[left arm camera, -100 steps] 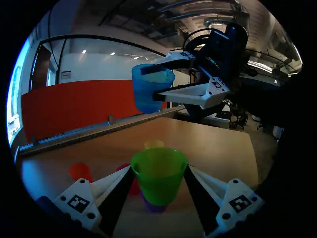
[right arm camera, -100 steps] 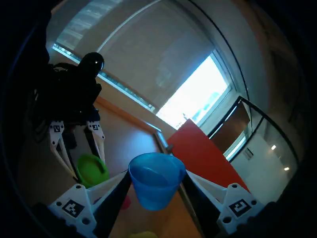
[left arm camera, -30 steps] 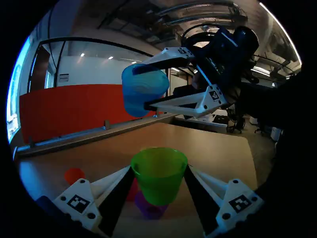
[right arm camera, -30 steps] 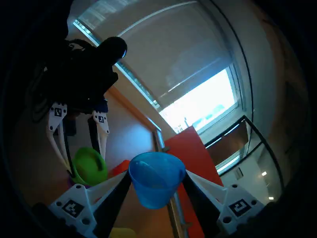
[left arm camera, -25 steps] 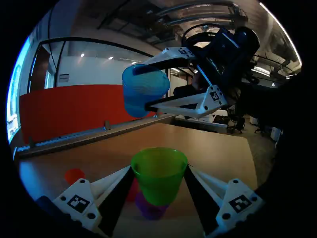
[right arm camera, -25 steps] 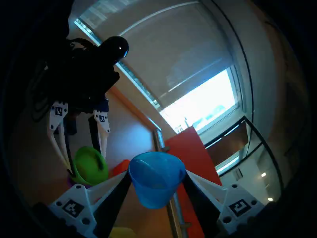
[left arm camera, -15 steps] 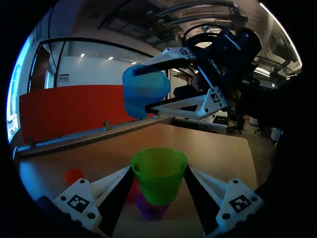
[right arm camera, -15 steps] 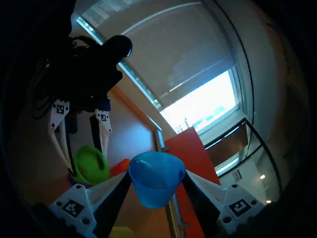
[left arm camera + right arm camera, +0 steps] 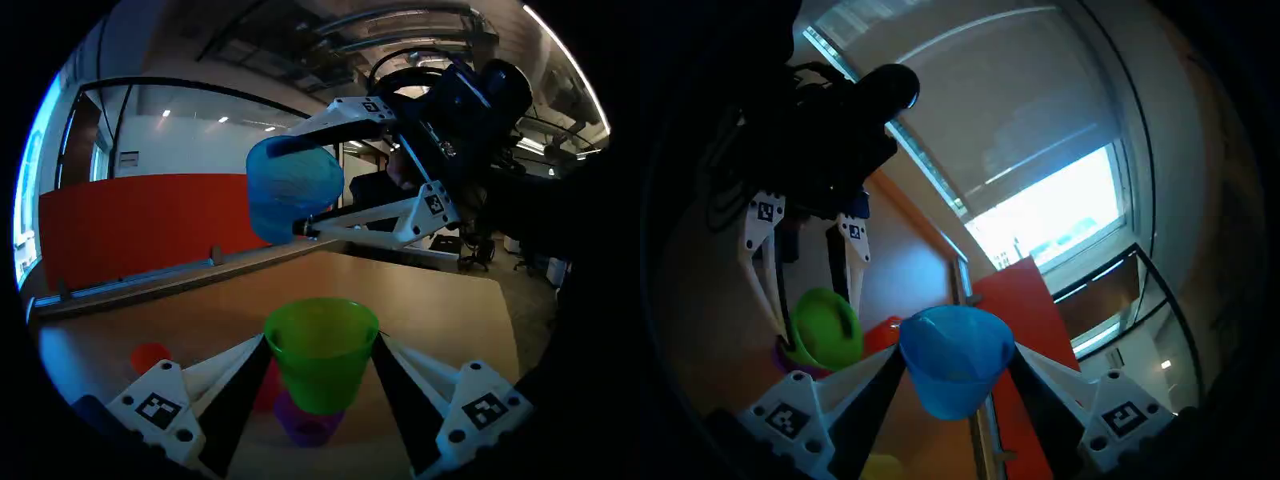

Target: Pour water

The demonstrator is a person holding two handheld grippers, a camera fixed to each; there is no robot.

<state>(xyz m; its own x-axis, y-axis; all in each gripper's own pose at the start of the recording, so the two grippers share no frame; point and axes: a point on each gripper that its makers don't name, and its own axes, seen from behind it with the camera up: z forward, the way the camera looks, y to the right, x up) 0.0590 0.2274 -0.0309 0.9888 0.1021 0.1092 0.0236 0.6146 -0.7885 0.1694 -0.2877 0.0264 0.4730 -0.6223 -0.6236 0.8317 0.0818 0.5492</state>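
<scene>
left tongs (image 9: 320, 341) clamp green cup (image 9: 322, 362); right tongs (image 9: 956, 350) clamp tilted blue cup (image 9: 954, 374), rims apart.

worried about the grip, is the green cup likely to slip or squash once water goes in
The green cup looks like thin plastic, so probably light and slightly squashable. Its walls taper downward, so it likely wedges in the left gripper rather than dropping through. Smooth sides could slip once the blue cup adds water weight.
</scene>
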